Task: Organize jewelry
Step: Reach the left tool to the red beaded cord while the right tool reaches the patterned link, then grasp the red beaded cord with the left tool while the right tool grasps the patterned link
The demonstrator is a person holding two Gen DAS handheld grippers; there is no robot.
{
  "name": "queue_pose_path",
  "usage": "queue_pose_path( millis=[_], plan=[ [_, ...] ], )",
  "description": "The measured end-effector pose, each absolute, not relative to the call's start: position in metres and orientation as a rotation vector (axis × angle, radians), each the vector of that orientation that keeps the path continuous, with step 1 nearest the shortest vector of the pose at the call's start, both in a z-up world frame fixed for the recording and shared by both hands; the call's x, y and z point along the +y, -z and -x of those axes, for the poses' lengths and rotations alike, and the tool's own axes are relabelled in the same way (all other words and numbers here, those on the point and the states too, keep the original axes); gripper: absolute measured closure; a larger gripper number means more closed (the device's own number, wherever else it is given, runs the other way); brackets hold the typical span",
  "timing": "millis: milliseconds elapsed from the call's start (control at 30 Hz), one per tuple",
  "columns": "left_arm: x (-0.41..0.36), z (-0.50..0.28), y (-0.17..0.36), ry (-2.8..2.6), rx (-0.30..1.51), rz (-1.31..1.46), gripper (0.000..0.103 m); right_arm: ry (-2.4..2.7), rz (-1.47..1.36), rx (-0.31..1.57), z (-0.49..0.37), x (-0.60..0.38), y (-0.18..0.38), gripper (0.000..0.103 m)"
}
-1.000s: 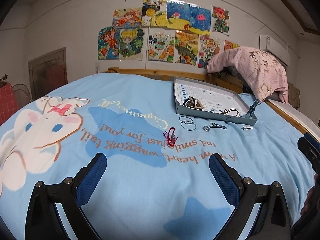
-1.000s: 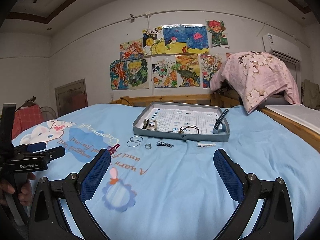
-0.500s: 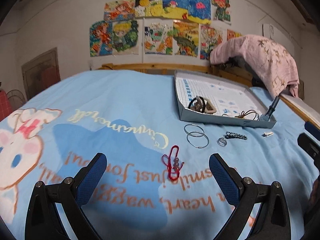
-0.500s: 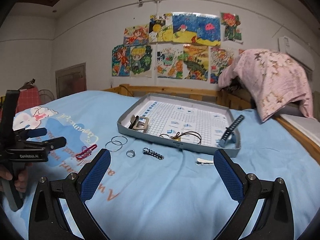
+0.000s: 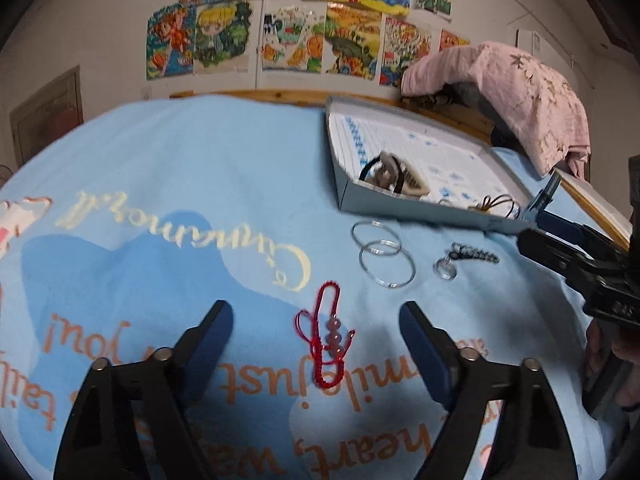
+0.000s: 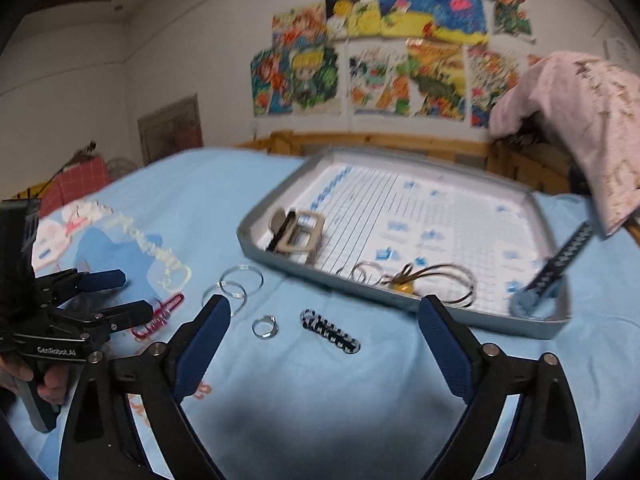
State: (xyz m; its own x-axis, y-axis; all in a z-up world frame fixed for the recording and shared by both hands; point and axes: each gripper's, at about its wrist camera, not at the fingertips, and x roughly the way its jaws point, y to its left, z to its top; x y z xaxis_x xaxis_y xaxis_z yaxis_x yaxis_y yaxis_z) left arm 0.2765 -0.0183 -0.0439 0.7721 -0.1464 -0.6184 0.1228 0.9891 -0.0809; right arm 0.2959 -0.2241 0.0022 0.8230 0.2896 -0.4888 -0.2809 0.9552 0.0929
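Blue bedsheet (image 5: 200,168) with a cartoon print and lettering covers the bed and carries every item. Grey tray (image 6: 400,304), shallow, lined with gridded paper, lies toward the far side; inside it are a beige buckle with a black band (image 6: 298,232), a brown cord loop with a small yellow piece (image 6: 432,280) near the front wall, and a dark comb-like strip (image 6: 560,260) propped against the right corner. Loose on the sheet in front of the tray: 2 thin overlapping hoops (image 5: 382,254), 1 small silver ring (image 6: 265,326), 1 black-and-white chain piece (image 6: 330,332), and 1 red cord bracelet with pink beads (image 5: 326,344). Left gripper (image 5: 316,320) has its jaws apart and closing, with the red bracelet lying between them on the sheet, not pressed by the pads. Right gripper (image 6: 326,316) likewise has its jaws apart and closing, the ring and chain piece lying between its fingers, untouched. Pink cloth (image 5: 512,96) is heaped at the bed's far right; colourful drawings (image 6: 380,48) hang on the wall.
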Motion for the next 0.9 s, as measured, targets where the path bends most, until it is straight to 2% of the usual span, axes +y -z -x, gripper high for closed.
queue_pose_path(
  millis=[33, 100, 167, 233, 333, 400, 533, 667, 733, 867, 900],
  plan=[
    [-0.018, -0.277, 0.045, 0.15, 0.677, 0.039, 0.023, -0.305, -0.017, 0.537, -0.299, -0.223, 0.0, 0.024],
    [-0.019, -0.277, 0.047, 0.155, 0.676, 0.038, 0.023, -0.303, -0.013, 0.567, -0.304, -0.221, 0.006, 0.028],
    [-0.021, -0.277, 0.049, 0.155, 0.677, 0.029, 0.024, -0.306, -0.014, 0.585, -0.308, -0.221, 0.01, 0.028],
    [-0.023, -0.277, 0.05, 0.151, 0.685, 0.017, 0.03, -0.301, -0.012, 0.605, -0.313, -0.22, 0.014, 0.029],
    [-0.025, -0.28, 0.05, 0.143, 0.697, 0.007, 0.033, -0.299, -0.007, 0.637, -0.323, -0.22, 0.018, 0.037],
    [-0.025, -0.281, 0.051, 0.141, 0.706, 0.006, 0.037, -0.301, -0.008, 0.661, -0.329, -0.22, 0.021, 0.038],
    [-0.024, -0.284, 0.055, 0.131, 0.733, 0.003, 0.043, -0.312, -0.008, 0.699, -0.336, -0.219, 0.026, 0.046],
    [-0.026, -0.286, 0.057, 0.138, 0.751, -0.001, 0.053, -0.322, -0.003, 0.723, -0.343, -0.217, 0.03, 0.046],
    [-0.026, -0.286, 0.058, 0.14, 0.762, -0.001, 0.057, -0.326, 0.006, 0.736, -0.347, -0.215, 0.031, 0.053],
    [-0.028, -0.288, 0.061, 0.144, 0.783, -0.002, 0.064, -0.333, 0.019, 0.77, -0.354, -0.211, 0.036, 0.054],
    [-0.029, -0.289, 0.062, 0.147, 0.789, -0.002, 0.066, -0.338, 0.022, 0.776, -0.355, -0.21, 0.037, 0.057]
  ],
)
